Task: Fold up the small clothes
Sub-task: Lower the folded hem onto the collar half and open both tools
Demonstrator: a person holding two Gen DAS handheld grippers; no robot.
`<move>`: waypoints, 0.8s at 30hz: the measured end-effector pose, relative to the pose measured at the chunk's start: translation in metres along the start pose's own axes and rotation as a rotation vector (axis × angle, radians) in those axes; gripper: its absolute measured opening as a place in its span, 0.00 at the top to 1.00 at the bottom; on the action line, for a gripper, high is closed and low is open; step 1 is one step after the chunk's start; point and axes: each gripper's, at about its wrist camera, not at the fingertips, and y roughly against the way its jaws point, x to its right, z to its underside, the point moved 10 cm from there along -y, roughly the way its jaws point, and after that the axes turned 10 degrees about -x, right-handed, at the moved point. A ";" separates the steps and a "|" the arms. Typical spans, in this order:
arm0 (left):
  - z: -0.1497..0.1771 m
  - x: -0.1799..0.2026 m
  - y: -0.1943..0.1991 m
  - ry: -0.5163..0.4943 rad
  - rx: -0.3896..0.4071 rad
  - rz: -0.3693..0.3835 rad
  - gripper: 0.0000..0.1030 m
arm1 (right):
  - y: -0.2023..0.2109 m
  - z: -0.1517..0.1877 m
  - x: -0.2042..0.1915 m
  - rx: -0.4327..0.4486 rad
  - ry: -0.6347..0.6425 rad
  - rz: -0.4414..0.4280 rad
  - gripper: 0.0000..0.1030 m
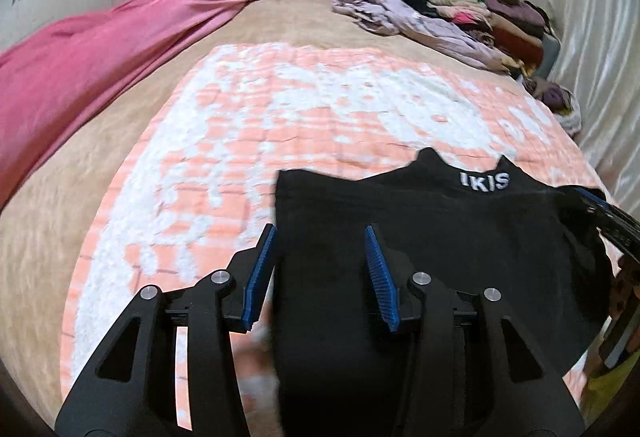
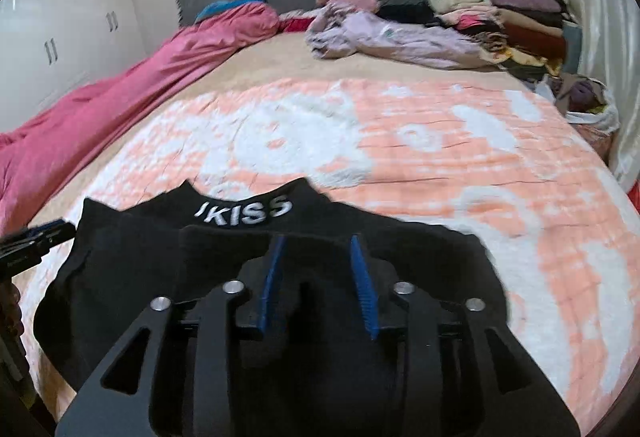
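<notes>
Black linkage arms of our left gripper fill the lower part of the left wrist view; its blue ribbed pads stand partly apart, with black cloth between them, and we cannot tell whether they press on it. Our right gripper reads the same way: jaws partly apart over dark fabric, grip not confirmed.

Largest first. We work on a wide bed under an orange-and-white patterned quilt. A long pink satin cover lies bunched along the left side. A stack of folded garments in mixed colours sits at the far right corner, with a crumpled lilac garment beside it.

The task item, a small black garment with a white-lettered waistband, lies on the near part of the quilt, directly ahead of both grippers.

We judge this item to be in mid-fold, not finished. The stack suggests earlier pieces are done; the lilac garment appears still unfolded.
</notes>
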 end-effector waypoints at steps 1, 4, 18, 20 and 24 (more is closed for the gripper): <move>0.001 -0.005 -0.001 0.011 -0.004 0.004 0.64 | 0.007 0.001 0.009 0.014 -0.021 0.000 0.63; 0.006 -0.018 -0.004 0.042 -0.018 0.015 0.64 | 0.019 0.006 0.035 0.028 -0.062 0.032 0.58; 0.006 -0.016 -0.030 0.099 -0.087 0.110 0.62 | -0.007 0.017 0.086 -0.094 -0.135 0.050 0.52; 0.006 -0.012 -0.033 0.090 -0.089 0.101 0.66 | -0.017 0.015 0.088 -0.116 -0.145 0.042 0.52; 0.005 -0.006 -0.025 0.039 -0.065 0.058 0.97 | -0.021 0.015 0.086 -0.123 -0.152 0.021 0.88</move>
